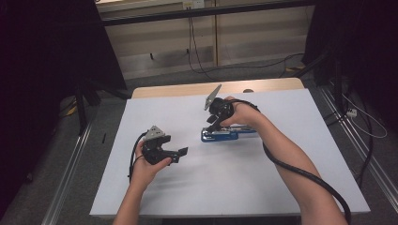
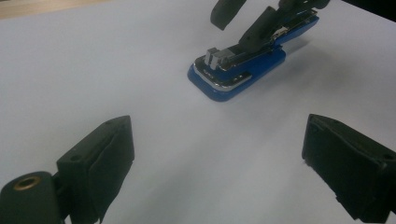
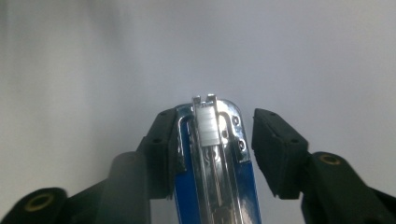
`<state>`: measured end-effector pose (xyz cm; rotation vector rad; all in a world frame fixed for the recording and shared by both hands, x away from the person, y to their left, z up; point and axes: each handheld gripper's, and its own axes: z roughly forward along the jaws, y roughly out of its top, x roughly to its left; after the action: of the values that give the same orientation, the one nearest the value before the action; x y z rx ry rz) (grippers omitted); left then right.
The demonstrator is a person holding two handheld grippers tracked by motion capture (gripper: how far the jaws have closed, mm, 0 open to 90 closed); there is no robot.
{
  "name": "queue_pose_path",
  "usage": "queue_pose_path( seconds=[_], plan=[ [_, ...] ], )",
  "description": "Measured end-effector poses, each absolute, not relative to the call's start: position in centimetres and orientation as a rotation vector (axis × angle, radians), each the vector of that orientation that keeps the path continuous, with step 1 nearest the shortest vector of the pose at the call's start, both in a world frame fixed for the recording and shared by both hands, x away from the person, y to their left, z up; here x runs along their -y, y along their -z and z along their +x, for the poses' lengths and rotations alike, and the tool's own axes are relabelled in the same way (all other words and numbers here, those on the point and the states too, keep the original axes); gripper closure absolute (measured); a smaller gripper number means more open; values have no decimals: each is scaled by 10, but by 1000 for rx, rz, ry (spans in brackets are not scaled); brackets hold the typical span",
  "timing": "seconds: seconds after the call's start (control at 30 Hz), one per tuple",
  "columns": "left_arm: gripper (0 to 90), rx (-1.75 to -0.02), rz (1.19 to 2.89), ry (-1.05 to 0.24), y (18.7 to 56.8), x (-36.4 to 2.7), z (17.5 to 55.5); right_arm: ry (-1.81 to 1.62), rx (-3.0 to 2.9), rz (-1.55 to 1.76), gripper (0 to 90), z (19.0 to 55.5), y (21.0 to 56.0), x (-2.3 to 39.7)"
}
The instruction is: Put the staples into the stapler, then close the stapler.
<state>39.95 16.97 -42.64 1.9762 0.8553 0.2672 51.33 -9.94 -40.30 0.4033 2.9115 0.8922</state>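
Observation:
A blue and chrome stapler [image 1: 220, 136] lies flat on the white table, its top opened so the staple channel [image 3: 208, 126] shows. My right gripper [image 1: 213, 124] points down over its left end, with the stapler [image 3: 212, 186] between the jaws. In the right gripper view the left pad [image 3: 161, 149] lies against the stapler's side, while the right pad [image 3: 275, 149] stands off it with a gap. My left gripper [image 1: 180, 154] is held to the stapler's lower left, open and holding nothing. In the left gripper view the stapler [image 2: 238, 70] lies ahead of its spread jaws [image 2: 219, 163].
The white table cover [image 1: 281, 178] has bare room on all sides of the stapler. A wooden strip [image 1: 187, 89] runs along the far edge. Cables [image 1: 197, 51] lie on the floor beyond, and dark stands [image 1: 84, 98] flank the table.

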Motion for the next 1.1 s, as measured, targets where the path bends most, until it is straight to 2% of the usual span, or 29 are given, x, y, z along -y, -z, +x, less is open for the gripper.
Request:
queue_pose_path(
  seconds=[0.2,0.53,0.83,1.1],
  plan=[
    [94,-849,1982,-261,428,-167,400,-928,-2869,511,370,506,400,116],
    [94,-846,1993,-256,429,-166,401,-922,-2815,647,234,495,400,145],
    [94,-836,1996,-252,429,-162,403,-930,-2767,745,154,481,404,169],
    [94,-841,1981,-245,428,-159,406,-948,-2694,821,138,465,404,194]
  ],
)
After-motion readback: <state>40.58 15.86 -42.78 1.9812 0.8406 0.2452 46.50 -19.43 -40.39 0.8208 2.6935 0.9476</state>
